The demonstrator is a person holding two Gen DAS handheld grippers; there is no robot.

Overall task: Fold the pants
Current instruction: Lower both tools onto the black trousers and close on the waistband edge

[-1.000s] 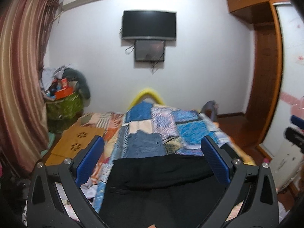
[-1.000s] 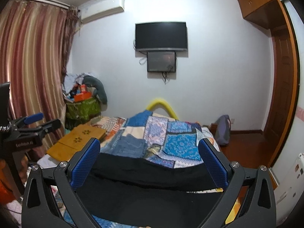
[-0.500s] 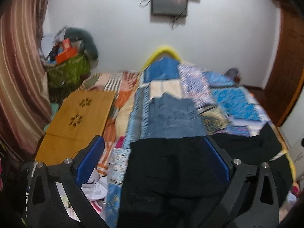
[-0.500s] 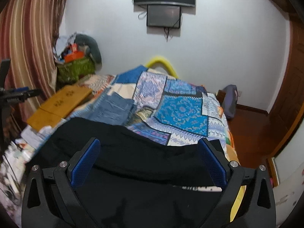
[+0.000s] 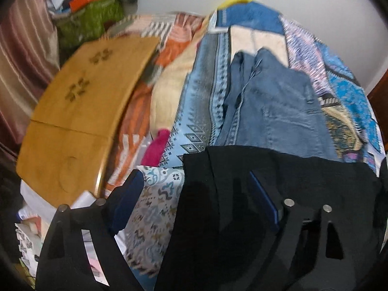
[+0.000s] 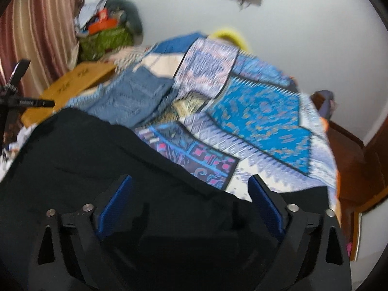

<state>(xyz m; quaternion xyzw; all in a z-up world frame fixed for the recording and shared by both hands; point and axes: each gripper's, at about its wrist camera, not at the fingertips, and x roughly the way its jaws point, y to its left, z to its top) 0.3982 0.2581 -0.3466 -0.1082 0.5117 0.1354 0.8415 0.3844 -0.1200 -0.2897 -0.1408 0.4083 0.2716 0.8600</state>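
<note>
Both grippers, left (image 5: 196,194) and right (image 6: 191,194), jaws closing, unclamped, over black pants (image 6: 84,160) at bed's (image 6: 278,174) near edge; no legible writing.

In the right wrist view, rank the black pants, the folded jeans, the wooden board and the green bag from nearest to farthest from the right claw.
1. black pants, under the closing right claw
2. folded jeans, beyond, left of centre
3. wooden board, farther left
4. green bag, against the back wall

two grippers — left gripper (image 5: 194,194), right gripper (image 6: 191,194). one black pants (image 6: 84,160) at six o'clock, one folded jeans (image 5: 274,106) at twelve, one wooden board (image 5: 80,111) at ten — one patchwork quilt (image 6: 262,118).
</note>
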